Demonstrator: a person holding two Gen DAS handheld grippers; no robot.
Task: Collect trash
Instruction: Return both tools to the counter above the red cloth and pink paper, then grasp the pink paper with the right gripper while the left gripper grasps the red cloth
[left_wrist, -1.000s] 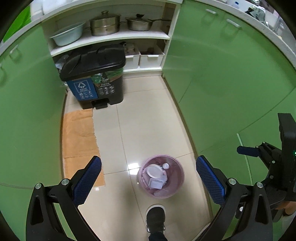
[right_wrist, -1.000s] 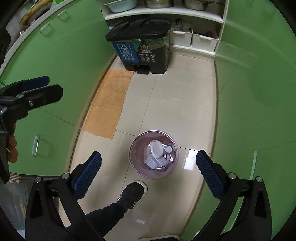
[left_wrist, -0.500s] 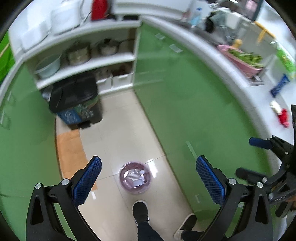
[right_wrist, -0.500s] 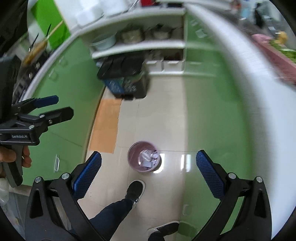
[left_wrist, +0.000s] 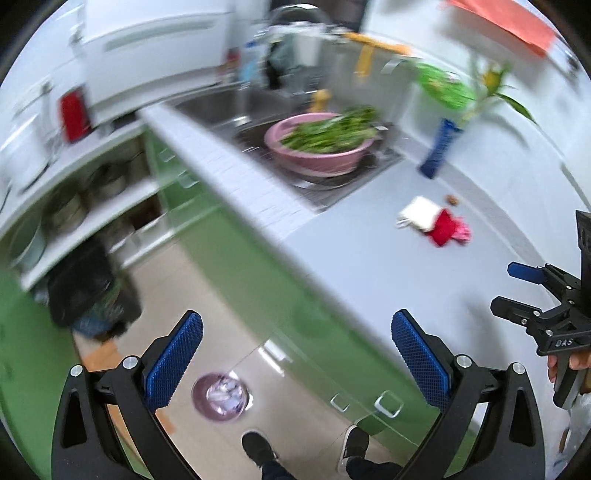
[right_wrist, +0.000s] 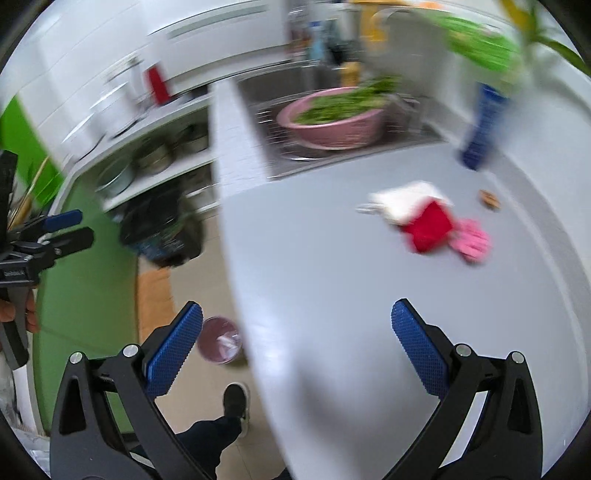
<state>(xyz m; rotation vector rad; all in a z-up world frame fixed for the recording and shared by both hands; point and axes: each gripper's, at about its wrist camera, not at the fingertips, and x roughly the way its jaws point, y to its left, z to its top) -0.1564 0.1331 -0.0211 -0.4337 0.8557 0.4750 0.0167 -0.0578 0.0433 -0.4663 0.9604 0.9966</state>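
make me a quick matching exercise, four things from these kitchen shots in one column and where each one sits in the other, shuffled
Things:
1. pink basin of greens
2. small pink wastebasket
3. red wrapper
4. blue vase

Places:
A. on the floor, by the person's shoe
B. lying on the grey countertop, between a white scrap and a pink scrap
C. in the sink
D. upright on the countertop, holding a plant

Pairs: 1-C, 2-A, 3-B, 4-D

The right gripper (left_wrist: 517, 291) carries the letters "DAS" on its black body just behind its fingers; other lettering is too blurred to read.
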